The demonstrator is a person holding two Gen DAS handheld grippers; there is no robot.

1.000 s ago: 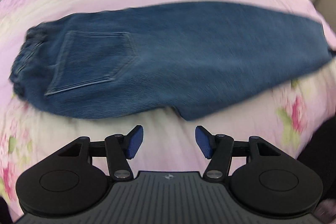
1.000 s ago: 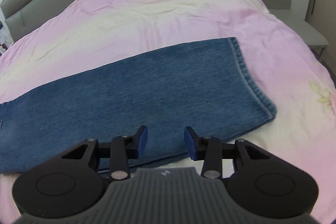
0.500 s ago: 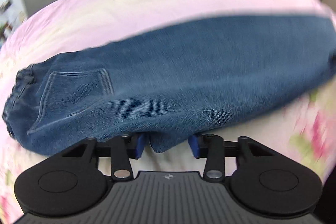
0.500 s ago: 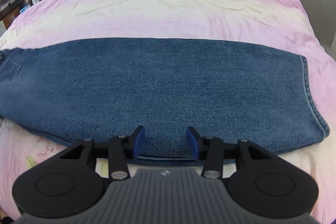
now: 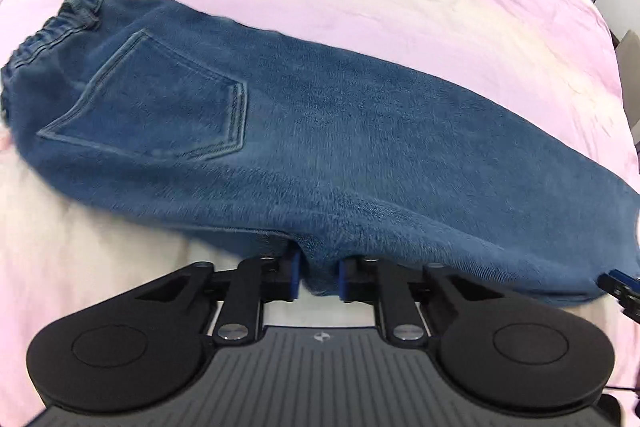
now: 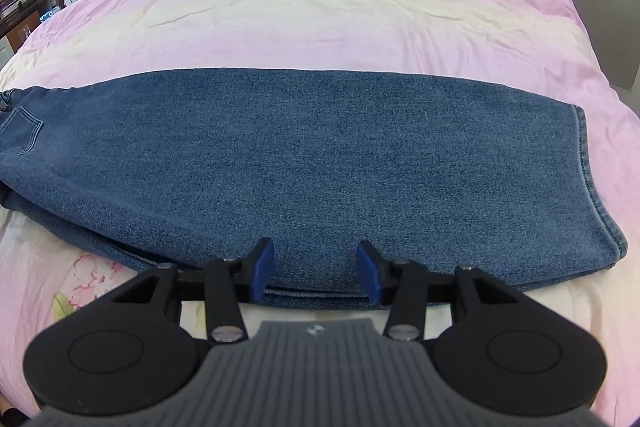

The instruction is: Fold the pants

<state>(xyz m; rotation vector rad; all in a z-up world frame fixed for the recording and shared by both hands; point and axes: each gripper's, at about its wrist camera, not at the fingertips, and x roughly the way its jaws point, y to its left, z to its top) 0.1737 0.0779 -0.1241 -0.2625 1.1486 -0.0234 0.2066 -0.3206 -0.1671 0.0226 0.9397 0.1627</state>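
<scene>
Nearest us, our left gripper (image 5: pixel 318 275) pinches the crotch point of the blue denim pants (image 5: pixel 320 147), our right gripper (image 6: pixel 315 269) gapes over their near edge, ready, while they lie leg-on-leg across the pink quilted bedspread (image 6: pixel 340 7).

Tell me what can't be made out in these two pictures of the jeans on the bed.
- Left view: the left gripper has cloth of the jeans bunched between its pads; a real pinch is unclear.
- Left view: the hem end runs off the right edge.
- Right view: the waistband is cut off at the left edge.
- Right view: the right gripper hides the jeans' near edge.
</scene>
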